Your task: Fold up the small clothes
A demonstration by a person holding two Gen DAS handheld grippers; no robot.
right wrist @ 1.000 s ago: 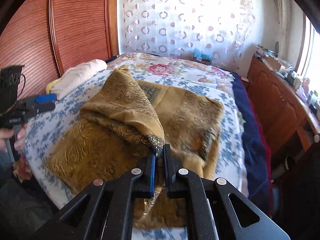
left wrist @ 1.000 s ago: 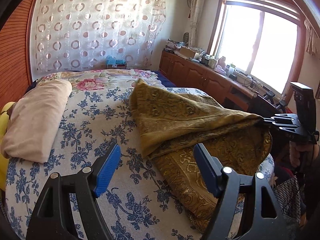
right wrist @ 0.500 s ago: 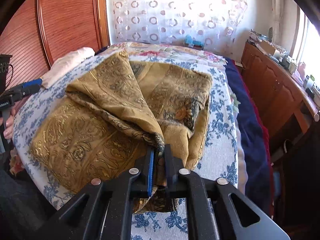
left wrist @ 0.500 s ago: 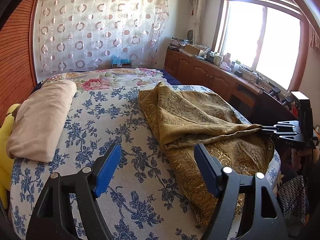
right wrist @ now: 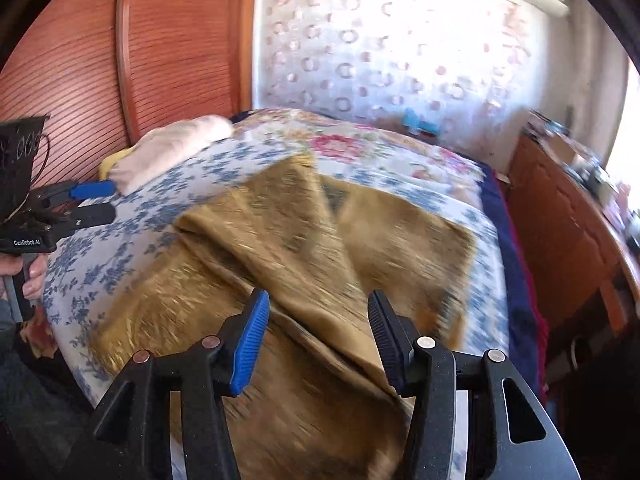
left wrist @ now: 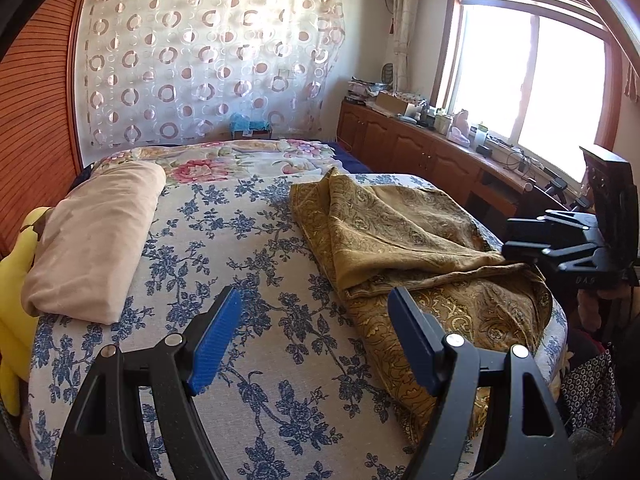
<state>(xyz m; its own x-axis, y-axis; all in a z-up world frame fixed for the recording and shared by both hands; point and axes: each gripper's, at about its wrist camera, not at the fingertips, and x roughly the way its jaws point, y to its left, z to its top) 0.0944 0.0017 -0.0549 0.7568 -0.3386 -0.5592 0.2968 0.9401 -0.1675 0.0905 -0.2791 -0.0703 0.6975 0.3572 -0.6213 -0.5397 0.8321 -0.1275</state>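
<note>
Blue-flowered bed (left wrist: 248, 264), gold brocade cloth (left wrist: 400, 240) folded over along its right edge.

Beige pillow (left wrist: 92, 240) lies at the left edge. My right gripper (right wrist: 316, 336) has just been opening; its jaws stand apart above the cloth, gripping nothing. My left gripper (left wrist: 312, 336) hangs spread wide, empty, over bare bedspread.

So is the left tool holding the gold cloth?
No, the left tool hangs open over the bed, with the gold cloth lying off to its side, untouched.
</note>
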